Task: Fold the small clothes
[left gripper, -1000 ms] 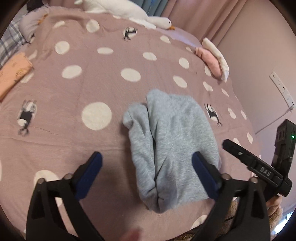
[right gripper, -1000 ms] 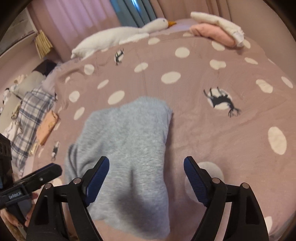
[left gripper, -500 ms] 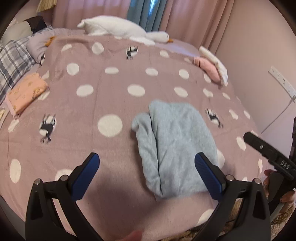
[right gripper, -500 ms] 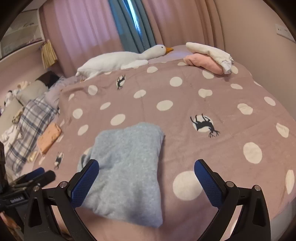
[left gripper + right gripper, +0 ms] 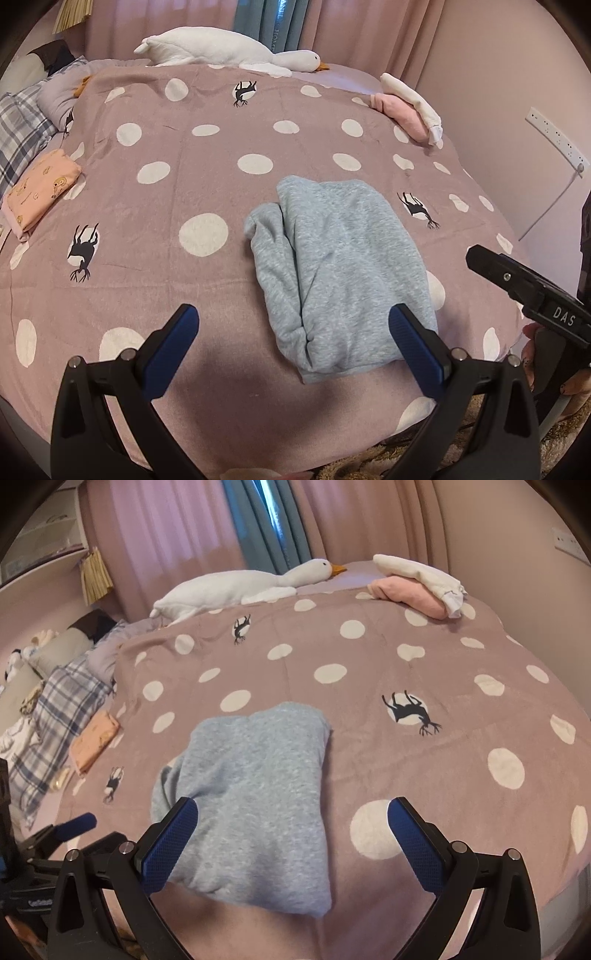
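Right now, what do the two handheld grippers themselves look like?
Both match: the left gripper and the right gripper have black plastic jaws with silver screws and textured blue pads. In the left wrist view the right gripper's black body bears white "DAS" lettering. No sleeves or cables on them are visible.

Both cameras sit low at the near edge of the bed (image 5: 207, 177), looking down and across it. Both show the gray folded garment (image 5: 343, 273) (image 5: 255, 797) at frame center.
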The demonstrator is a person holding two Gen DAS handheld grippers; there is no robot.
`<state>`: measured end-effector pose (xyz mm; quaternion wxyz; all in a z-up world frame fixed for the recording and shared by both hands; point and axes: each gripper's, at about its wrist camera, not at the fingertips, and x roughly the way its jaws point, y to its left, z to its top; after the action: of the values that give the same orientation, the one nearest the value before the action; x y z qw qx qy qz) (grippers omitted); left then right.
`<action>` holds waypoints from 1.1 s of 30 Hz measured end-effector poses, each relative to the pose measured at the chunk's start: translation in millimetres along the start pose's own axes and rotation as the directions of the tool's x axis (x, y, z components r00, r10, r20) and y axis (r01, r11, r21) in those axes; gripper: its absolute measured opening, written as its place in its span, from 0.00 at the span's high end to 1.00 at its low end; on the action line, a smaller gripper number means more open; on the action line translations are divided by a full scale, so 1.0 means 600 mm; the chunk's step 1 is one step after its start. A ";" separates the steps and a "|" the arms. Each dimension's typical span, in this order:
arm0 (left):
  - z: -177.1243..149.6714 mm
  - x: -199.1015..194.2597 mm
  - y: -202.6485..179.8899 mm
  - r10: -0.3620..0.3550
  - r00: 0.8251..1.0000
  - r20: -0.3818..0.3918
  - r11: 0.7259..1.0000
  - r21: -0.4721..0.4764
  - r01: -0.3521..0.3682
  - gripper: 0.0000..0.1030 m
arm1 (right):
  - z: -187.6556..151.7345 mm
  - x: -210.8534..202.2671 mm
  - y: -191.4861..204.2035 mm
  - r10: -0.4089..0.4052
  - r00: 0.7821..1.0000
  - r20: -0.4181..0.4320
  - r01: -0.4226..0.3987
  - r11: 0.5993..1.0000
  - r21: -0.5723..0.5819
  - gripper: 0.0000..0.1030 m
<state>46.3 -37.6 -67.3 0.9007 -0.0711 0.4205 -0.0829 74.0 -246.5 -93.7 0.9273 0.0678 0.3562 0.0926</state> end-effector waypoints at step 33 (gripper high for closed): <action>-0.006 0.004 -0.010 -0.023 1.000 -0.020 1.000 0.014 0.023 0.00 | -0.002 0.006 0.010 -0.029 1.000 0.005 0.029 0.999 -0.036 0.01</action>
<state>44.8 -44.4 -70.2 0.8959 -0.0688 0.4281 -0.0970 74.9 -239.8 -95.6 0.9304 0.0463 0.3535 0.0853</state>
